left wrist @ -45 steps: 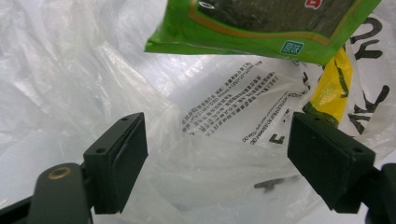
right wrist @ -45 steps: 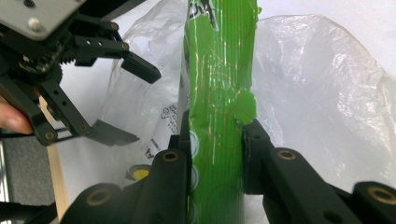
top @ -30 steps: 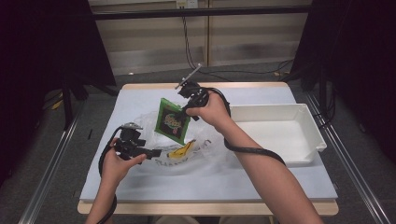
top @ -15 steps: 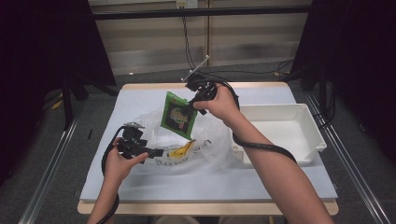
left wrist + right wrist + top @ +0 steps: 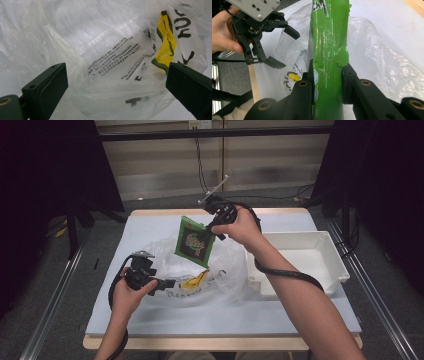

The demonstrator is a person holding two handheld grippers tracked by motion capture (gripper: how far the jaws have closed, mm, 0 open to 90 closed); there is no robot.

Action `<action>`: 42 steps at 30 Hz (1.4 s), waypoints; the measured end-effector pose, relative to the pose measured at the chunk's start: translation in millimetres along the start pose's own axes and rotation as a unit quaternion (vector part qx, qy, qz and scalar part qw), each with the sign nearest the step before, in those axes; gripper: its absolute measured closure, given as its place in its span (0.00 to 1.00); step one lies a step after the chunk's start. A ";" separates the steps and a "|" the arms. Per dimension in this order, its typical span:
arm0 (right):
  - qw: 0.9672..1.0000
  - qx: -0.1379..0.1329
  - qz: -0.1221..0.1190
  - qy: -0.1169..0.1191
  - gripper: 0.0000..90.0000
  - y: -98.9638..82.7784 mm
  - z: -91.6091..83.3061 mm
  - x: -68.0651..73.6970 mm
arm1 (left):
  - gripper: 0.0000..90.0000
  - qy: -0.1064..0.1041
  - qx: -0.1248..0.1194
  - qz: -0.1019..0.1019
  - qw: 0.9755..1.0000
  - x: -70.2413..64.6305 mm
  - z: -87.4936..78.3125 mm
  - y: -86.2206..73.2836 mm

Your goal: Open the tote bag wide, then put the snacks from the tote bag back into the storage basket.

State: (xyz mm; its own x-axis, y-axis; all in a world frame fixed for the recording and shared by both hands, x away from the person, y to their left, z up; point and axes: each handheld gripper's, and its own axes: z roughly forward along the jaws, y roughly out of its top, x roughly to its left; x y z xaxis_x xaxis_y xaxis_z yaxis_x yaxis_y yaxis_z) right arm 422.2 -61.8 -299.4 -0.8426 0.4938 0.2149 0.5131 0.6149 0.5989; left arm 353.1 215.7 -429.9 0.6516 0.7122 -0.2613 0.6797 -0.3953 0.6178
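Note:
A green snack packet (image 5: 194,241) hangs tilted above a crumpled clear plastic bag (image 5: 220,265) on the table. My right gripper (image 5: 212,226) is shut on the packet's top corner; in the right gripper view the jaws (image 5: 328,72) pinch the green packet (image 5: 328,45). My left gripper (image 5: 162,284) sits at the bag's near left edge. Its jaws have just been opening and now stand wide apart (image 5: 116,70), with loose bag film (image 5: 100,37) and its yellow print (image 5: 166,42) between them, not pinched. The left gripper (image 5: 284,47) also appears open in the right gripper view.
A white tray (image 5: 305,260) stands on the right side of the table, close to the bag. The pale table mat (image 5: 150,225) shows to the left and behind. Cables trail from both grippers across my forearms.
The right gripper has lifted the green packet up and slightly to the right, away from the bag. The left hand has stayed put while its jaws spread a little wider.

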 end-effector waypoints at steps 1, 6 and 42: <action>1.000 -0.001 -0.002 0.000 0.84 -0.2 -1.4 -0.3 | 0.04 -0.001 0.006 0.005 1.000 0.3 -0.3 -0.1; 1.000 -0.004 0.001 0.001 0.84 -0.9 -9.4 -1.7 | 0.04 0.003 0.007 0.004 1.000 -0.4 -0.1 1.1; 1.000 0.016 0.004 -0.002 0.84 -31.6 -65.9 -20.9 | 0.04 -0.004 0.011 0.010 1.000 -3.8 8.0 8.9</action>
State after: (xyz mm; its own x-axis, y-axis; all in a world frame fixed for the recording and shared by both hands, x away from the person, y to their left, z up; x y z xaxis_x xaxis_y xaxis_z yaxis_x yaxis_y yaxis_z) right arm 412.8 -132.1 -272.0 -0.8383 0.5004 0.2165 0.5244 0.6311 0.5716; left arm 359.3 204.8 -429.3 0.6678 0.6994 -0.2548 0.6733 -0.4217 0.6073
